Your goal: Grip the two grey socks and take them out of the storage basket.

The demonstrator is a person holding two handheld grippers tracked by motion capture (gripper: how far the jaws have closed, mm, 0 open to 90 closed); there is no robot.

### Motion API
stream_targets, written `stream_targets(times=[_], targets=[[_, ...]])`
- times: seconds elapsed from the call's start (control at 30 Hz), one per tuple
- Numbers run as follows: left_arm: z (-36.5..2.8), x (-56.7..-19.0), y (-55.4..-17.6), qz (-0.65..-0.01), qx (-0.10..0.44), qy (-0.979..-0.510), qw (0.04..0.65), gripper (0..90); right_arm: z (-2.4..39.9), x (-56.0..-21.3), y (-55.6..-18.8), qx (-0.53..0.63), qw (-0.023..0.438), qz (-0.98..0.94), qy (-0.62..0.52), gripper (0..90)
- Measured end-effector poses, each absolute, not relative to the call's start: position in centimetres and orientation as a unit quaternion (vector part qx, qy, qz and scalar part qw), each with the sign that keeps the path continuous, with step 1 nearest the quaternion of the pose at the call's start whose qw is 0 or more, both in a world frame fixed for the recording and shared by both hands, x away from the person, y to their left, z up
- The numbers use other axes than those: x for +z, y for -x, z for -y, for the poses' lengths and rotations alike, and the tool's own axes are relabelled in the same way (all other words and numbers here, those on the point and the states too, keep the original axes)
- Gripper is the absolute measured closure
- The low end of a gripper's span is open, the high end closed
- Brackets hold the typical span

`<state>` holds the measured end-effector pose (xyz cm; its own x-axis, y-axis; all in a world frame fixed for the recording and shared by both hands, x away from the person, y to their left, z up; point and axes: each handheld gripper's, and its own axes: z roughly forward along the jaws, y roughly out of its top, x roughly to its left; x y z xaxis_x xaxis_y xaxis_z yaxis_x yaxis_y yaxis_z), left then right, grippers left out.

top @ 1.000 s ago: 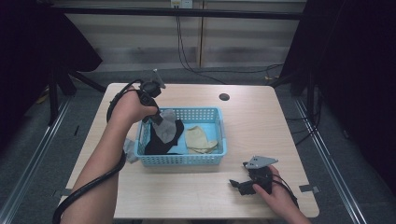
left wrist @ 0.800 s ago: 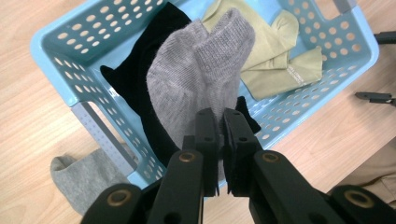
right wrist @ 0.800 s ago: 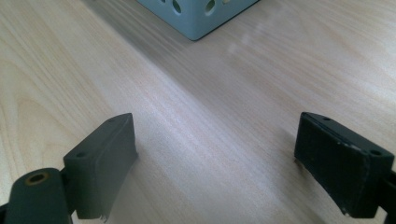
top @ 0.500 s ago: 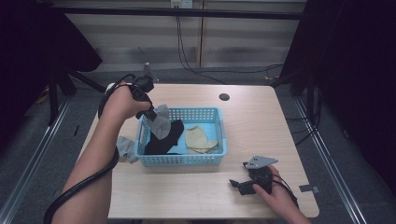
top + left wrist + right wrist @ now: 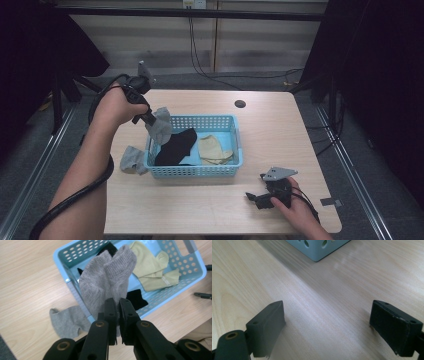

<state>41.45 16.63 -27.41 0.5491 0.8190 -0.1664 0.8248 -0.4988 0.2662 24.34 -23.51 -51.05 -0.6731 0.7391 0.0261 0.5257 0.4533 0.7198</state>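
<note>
Grey sock: pinched in left gripper, lifted over blue basket's left rim; matching sock already on table; black, beige socks apparently remaining; right gripper spread, idle.

I am seeing a basket lying left of my right gripper; one sock lying beneath my left gripper, outside it.

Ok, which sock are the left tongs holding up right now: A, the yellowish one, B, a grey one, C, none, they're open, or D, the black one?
B: the left tongs are shut on a grey sock lifted over the blue basket, while the black sock and yellowish sock lie inside it.
</note>
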Motion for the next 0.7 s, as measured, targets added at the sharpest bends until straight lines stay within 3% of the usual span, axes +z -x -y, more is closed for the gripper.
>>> stream_targets(times=[0.43, 0.7], targets=[[-20.5, -27.4, -40.7, -0.499, 0.005, -0.852, 0.162, 84.6, 23.5, -51.0, -24.3, 0.363, 0.147, -0.840, -0.377, 12.0], [-23.5, -30.1, -40.9, -0.532, 0.017, -0.832, 0.160, 84.3, 23.5, -51.0, -24.3, 0.363, 0.147, -0.840, -0.377, 12.0]])
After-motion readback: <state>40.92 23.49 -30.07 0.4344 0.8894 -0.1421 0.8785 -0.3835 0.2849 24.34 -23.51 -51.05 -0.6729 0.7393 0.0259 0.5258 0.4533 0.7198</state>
